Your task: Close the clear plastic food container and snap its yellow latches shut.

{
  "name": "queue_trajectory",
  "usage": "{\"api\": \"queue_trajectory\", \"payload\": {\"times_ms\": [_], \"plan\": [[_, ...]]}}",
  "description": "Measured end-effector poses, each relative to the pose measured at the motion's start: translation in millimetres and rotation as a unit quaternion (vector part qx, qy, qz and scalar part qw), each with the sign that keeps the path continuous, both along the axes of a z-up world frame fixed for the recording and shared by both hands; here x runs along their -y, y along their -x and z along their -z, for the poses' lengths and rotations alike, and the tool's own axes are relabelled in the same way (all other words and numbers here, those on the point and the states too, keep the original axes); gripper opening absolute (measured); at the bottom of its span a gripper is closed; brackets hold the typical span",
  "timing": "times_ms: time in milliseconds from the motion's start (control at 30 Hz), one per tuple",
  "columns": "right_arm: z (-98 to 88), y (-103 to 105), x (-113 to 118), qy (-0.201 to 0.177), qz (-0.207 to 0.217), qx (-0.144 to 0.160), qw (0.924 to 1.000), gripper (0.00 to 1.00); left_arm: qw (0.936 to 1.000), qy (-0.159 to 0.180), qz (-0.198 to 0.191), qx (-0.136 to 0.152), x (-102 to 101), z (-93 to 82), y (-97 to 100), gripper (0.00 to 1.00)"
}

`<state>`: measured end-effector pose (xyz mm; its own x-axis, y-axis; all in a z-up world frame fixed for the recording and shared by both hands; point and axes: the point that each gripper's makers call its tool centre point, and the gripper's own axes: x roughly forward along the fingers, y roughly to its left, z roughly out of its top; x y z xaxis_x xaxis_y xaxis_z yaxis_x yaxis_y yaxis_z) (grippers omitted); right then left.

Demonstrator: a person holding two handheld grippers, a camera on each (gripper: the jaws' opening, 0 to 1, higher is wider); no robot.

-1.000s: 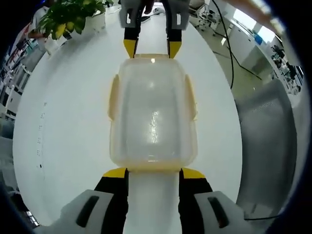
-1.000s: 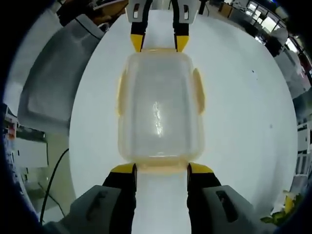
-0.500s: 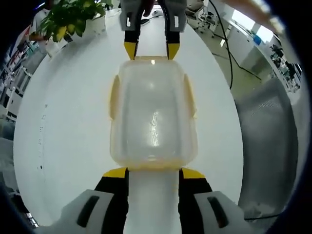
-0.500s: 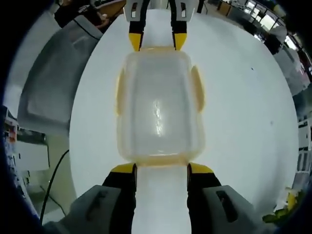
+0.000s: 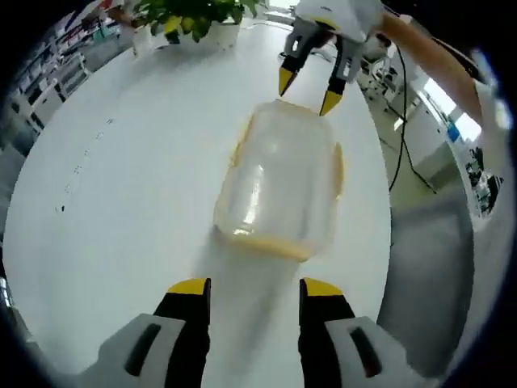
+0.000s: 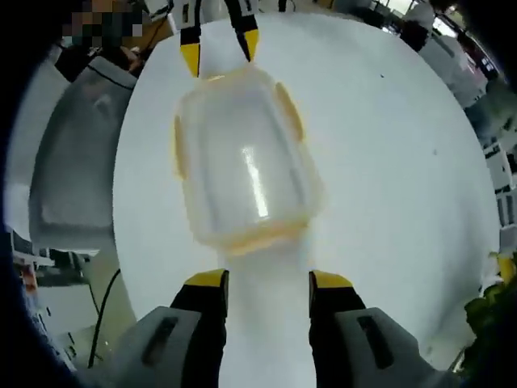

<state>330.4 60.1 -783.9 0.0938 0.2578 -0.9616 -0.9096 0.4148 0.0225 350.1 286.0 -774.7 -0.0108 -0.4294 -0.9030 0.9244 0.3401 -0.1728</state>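
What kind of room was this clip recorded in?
Probably an open lab or office workspace: a round white table holding the clear container, a potted plant at its edge, and desks with cables behind.

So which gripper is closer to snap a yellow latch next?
Hard to call, perhaps the right gripper: in its view the box sits a bit nearer its open jaws. The left gripper is also open, with bare table before the box.

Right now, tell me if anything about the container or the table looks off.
Nothing stands out. The clear container sits flat on the white table, lid on, yellow latches along its sides, no spill or crack visible. Both the left gripper and the right gripper are open and clear of it.
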Motion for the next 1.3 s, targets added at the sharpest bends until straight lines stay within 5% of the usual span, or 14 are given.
{"api": "queue_trajectory", "payload": {"times_ms": [133, 167, 267, 300, 367, 433, 467, 533, 667, 933, 1067, 1100, 1300], "plan": [[-8.6, -8.7, 4.3, -0.009, 0.103, 0.002, 0.9947, 0.34, 0.9924, 0.027, -0.103, -0.062, 3.2, -7.3, 4.3, 0.37], [-12.1, -9.6, 5.5, -0.015, 0.132, -0.005, 0.9911, 0.33, 0.9848, 0.046, -0.138, -0.095, 8.0, -11.8, 8.4, 0.38], [-20.0, -9.0, 0.5, -0.045, 0.213, -0.031, 0.9754, 0.32, 0.9508, 0.106, -0.234, -0.173, 24.1, -22.7, 12.6, 0.41], [-23.4, -7.3, -7.7, -0.072, 0.246, -0.05, 0.9652, 0.34, 0.9349, 0.12, -0.274, -0.191, 27.9, -24.6, 8.6, 0.41], [-28.3, -5.1, -19.1, -0.108, 0.288, -0.08, 0.9479, 0.37, 0.9199, 0.134, -0.312, -0.197, 31.5, -24.4, 3.7, 0.41], [-33.1, -4.9, -35.5, -0.16, 0.34, -0.12, 0.9188, 0.35, 0.8952, 0.137, -0.363, -0.219, 35.2, -21.3, 2.4, 0.41], [-32.2, -3.2, -38.1, -0.164, 0.354, -0.134, 0.9108, 0.35, 0.8876, 0.14, -0.374, -0.229, 37.9, -20.5, 3.5, 0.41], [-26.8, -1.3, -41.4, -0.165, 0.354, -0.143, 0.9094, 0.37, 0.8723, 0.147, -0.396, -0.247, 43.8, -19.0, 6.1, 0.41], [-12.6, 0.3, -39.3, -0.13, 0.366, -0.145, 0.9101, 0.4, 0.8687, 0.132, -0.404, -0.254, 45.4, -11.3, 10.4, 0.45], [-5.0, 0.2, -53.4, -0.136, 0.367, -0.158, 0.9066, 0.41, 0.8598, 0.124, -0.418, -0.265, 45.2, -7.9, 11.4, 0.45], [3.2, 2.5, -53.0, -0.118, 0.361, -0.161, 0.9109, 0.38, 0.8704, 0.102, -0.41, -0.253, 42.9, -1.3, 13.5, 0.41], [3.2, 2.5, -54.2, -0.122, 0.372, -0.168, 0.9046, 0.39, 0.8718, 0.1, -0.408, -0.252, 43.0, -0.5, 12.4, 0.41], [2.4, 3.1, -53.3, -0.125, 0.37, -0.169, 0.9051, 0.38, 0.8751, 0.081, -0.41, -0.245, 40.4, 7.9, 8.4, 0.35]]}}
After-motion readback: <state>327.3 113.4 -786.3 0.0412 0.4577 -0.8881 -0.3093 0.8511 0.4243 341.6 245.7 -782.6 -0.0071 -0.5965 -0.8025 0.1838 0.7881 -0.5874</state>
